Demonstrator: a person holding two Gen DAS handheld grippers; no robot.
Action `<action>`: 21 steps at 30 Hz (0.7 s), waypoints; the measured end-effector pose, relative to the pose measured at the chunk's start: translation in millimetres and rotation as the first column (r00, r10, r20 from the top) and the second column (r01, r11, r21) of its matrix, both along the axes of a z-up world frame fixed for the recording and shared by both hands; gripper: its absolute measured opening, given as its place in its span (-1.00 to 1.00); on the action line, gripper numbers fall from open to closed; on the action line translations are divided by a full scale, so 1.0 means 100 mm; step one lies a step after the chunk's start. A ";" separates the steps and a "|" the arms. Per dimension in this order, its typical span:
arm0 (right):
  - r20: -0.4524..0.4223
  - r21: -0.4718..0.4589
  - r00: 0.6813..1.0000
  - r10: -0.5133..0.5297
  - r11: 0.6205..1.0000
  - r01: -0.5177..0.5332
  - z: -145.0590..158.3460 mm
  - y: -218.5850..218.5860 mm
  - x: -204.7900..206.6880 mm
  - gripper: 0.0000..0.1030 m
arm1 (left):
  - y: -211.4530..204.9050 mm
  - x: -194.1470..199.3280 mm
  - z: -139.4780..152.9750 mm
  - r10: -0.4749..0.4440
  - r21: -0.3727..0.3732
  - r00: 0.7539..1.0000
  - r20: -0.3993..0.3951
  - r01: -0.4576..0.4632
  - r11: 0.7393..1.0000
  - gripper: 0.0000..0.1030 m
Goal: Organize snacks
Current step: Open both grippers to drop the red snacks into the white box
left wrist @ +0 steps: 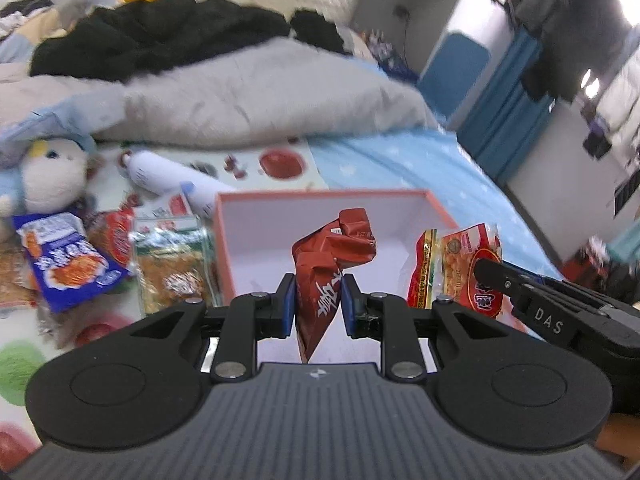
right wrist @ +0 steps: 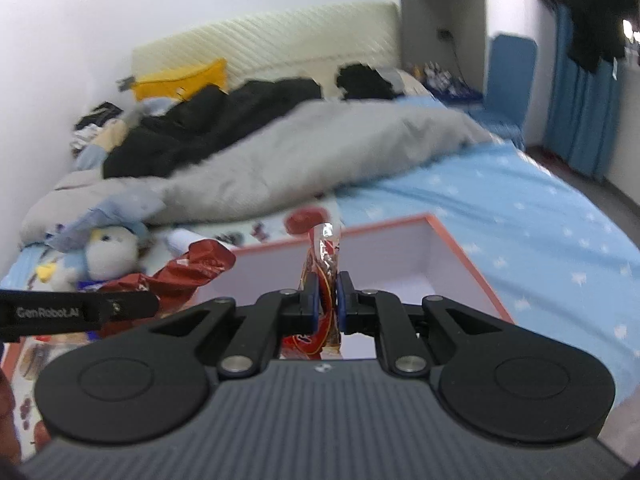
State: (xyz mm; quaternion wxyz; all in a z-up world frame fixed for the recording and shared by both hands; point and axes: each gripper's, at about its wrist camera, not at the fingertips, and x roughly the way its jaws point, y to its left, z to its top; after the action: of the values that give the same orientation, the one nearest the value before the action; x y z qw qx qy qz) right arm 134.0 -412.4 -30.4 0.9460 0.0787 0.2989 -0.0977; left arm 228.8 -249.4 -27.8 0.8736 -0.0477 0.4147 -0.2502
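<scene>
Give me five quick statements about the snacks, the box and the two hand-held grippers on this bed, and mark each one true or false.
1. The left hand-held gripper is shut on a crumpled dark red foil snack packet. True.
2. The right hand-held gripper is open with nothing in it. False: it is shut on a thin red and clear plastic snack packet.
3. The orange-rimmed white cardboard box already holds several packets. False: its visible interior looks bare.
4. A blue snack packet lies on the bed left of the box. True.
5. A white plush toy sits inside the box. False: it sits on the bed, outside the box.
</scene>
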 end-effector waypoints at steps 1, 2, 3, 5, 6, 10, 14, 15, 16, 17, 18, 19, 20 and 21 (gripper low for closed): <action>-0.017 0.003 1.000 -0.007 1.000 0.007 -0.08 -0.04 0.01 -0.76 | -0.06 0.04 -0.06 -0.011 0.010 1.000 -0.010 0.011 1.000 -0.47; -0.030 0.008 0.999 -0.014 1.000 0.015 -0.14 -0.08 0.03 -0.76 | -0.13 0.07 -0.11 -0.024 0.023 1.000 -0.020 0.024 0.999 -0.47; -0.044 0.013 0.999 -0.021 1.000 0.022 -0.21 -0.11 0.05 -0.75 | -0.18 0.10 -0.16 -0.034 0.034 0.999 -0.030 0.035 0.999 -0.47; -0.081 0.023 0.996 -0.029 0.999 0.031 -0.36 -0.18 0.10 -0.75 | -0.26 0.16 -0.27 -0.049 0.049 0.997 -0.055 0.052 0.997 -0.47; -0.098 0.031 0.995 -0.031 0.999 0.034 -0.44 -0.21 0.12 -0.74 | -0.30 0.19 -0.32 -0.054 0.055 0.997 -0.063 0.058 0.997 -0.47; -0.158 0.048 0.987 -0.011 0.999 0.019 -0.65 -0.24 0.17 -0.71 | -0.40 0.26 -0.49 -0.067 0.078 0.993 -0.099 0.075 0.994 -0.47; -0.183 0.080 0.983 -0.003 0.997 0.018 -0.72 -0.24 0.20 -0.31 | -0.42 0.33 -0.58 -0.065 0.091 0.990 -0.125 0.077 0.993 -0.43; -0.185 0.079 0.983 -0.006 0.997 0.021 -0.72 -0.23 0.20 0.07 | -0.41 0.33 -0.58 -0.065 0.095 0.990 -0.126 0.077 0.992 -0.37; -0.178 0.076 0.984 -0.008 0.997 0.022 -0.71 -0.22 0.19 0.20 | -0.41 0.32 -0.57 -0.064 0.098 0.990 -0.125 0.077 0.992 -0.23; -0.169 0.076 0.986 -0.005 0.997 0.018 -0.70 -0.21 0.18 0.28 | -0.40 0.31 -0.56 -0.062 0.101 0.991 -0.120 0.075 0.992 -0.10; -0.160 0.074 0.987 0.003 0.997 0.010 -0.68 -0.20 0.15 0.25 | -0.39 0.29 -0.53 -0.063 0.101 0.992 -0.110 0.074 0.992 -0.08; -0.152 0.074 0.988 0.010 0.997 0.001 -0.65 -0.18 0.13 0.25 | -0.37 0.27 -0.49 -0.065 0.099 0.993 -0.102 0.076 0.992 -0.07; -0.143 0.072 0.990 0.010 0.997 0.000 -0.62 -0.17 0.10 0.25 | -0.36 0.25 -0.45 -0.067 0.096 0.993 -0.092 0.076 0.992 -0.06; -0.132 0.068 0.991 0.008 0.998 0.001 -0.58 -0.16 0.07 0.25 | -0.34 0.22 -0.40 -0.067 0.093 0.994 -0.084 0.075 0.993 -0.06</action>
State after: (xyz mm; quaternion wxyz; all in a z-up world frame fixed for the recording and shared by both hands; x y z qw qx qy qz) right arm 140.6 -428.2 -88.3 0.9211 0.1039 0.3640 -0.0905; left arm 250.6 -283.2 -68.1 0.8479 -0.0010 0.4628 -0.2586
